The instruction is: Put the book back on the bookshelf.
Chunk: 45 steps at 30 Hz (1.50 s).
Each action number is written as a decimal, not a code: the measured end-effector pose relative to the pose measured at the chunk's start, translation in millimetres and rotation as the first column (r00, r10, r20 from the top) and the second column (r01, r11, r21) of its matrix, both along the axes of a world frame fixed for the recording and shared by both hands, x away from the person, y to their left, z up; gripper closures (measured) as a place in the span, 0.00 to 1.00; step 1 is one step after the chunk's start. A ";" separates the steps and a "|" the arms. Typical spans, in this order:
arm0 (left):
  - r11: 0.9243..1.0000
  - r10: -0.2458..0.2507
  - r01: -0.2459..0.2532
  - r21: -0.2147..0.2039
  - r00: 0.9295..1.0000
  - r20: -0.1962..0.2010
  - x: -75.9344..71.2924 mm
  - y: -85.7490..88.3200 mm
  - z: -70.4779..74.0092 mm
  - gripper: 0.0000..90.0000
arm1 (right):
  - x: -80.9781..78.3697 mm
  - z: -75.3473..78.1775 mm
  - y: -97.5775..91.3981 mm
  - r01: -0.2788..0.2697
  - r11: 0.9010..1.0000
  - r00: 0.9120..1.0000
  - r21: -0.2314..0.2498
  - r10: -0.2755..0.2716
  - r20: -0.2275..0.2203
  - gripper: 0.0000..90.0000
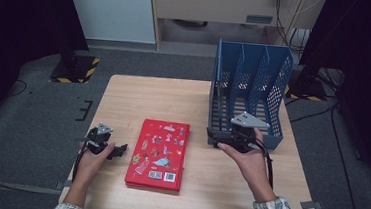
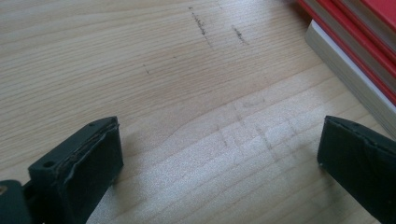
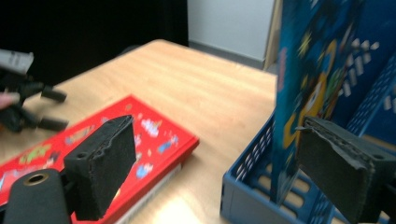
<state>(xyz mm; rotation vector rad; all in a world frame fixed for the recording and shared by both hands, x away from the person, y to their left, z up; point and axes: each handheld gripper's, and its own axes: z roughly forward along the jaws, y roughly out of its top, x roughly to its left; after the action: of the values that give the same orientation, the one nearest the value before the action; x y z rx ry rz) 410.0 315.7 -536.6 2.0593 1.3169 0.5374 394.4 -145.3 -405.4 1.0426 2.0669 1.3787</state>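
Desk [image 1: 124,92]; blue file rack [image 1: 266,71] at its far right edge, a blue book [image 3: 308,70] upright inside per right gripper view; red books [image 1: 159,155] stacked near front edge; right gripper [image 3: 219,172] and left gripper [image 2: 219,163], fingers apart, empty.

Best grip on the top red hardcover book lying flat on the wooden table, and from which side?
Grip the red hardcover book by its left long edge, coming in level from the left, where the open left gripper already sits. It lies flat on another book, so probably only the edges give the jaws purchase; the slightly overhanging cover shown in the left gripper view should let one jaw slip under.
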 end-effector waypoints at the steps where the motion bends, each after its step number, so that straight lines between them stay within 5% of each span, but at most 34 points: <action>1: 1.000 0.001 -0.001 0.000 1.000 0.000 -0.1 -0.1 0.0 0.00 | -2.0 -2.9 0.2 0.000 1.000 1.000 0.000 0.000 -0.001 0.14; 7: 1.000 -0.004 0.004 -0.006 1.000 0.002 -1.4 -1.3 -0.2 0.00 | -15.8 -24.5 10.8 -0.038 0.999 0.999 -0.002 0.038 -0.021 0.14; 16: 1.000 -0.001 0.001 -0.026 1.000 0.004 -2.8 0.2 1.9 0.03 | -31.2 -54.7 38.2 -0.121 0.989 0.989 -0.082 0.113 -0.095 0.15; 29: 0.994 0.005 0.005 -0.109 0.996 0.094 -20.0 -7.0 27.9 0.08 | -41.4 -74.8 65.2 -0.229 0.966 0.964 -0.120 0.208 -0.167 0.11; 37: 0.986 -0.093 0.108 -0.129 0.988 0.122 -40.0 -28.2 37.1 0.06 | -46.9 -87.6 77.5 -0.265 0.953 0.949 -0.147 0.232 -0.212 0.09; 45: 0.971 -0.198 0.204 -0.128 0.978 0.058 -35.4 -57.5 27.7 0.07 | -50.0 -93.8 87.9 -0.307 0.941 0.933 -0.142 0.268 -0.238 0.09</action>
<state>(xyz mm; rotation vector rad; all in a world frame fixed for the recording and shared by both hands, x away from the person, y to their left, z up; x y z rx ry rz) 374.6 258.3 -508.9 2.0289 1.0729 0.3915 344.4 -57.4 -499.2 0.8705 2.5362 1.2259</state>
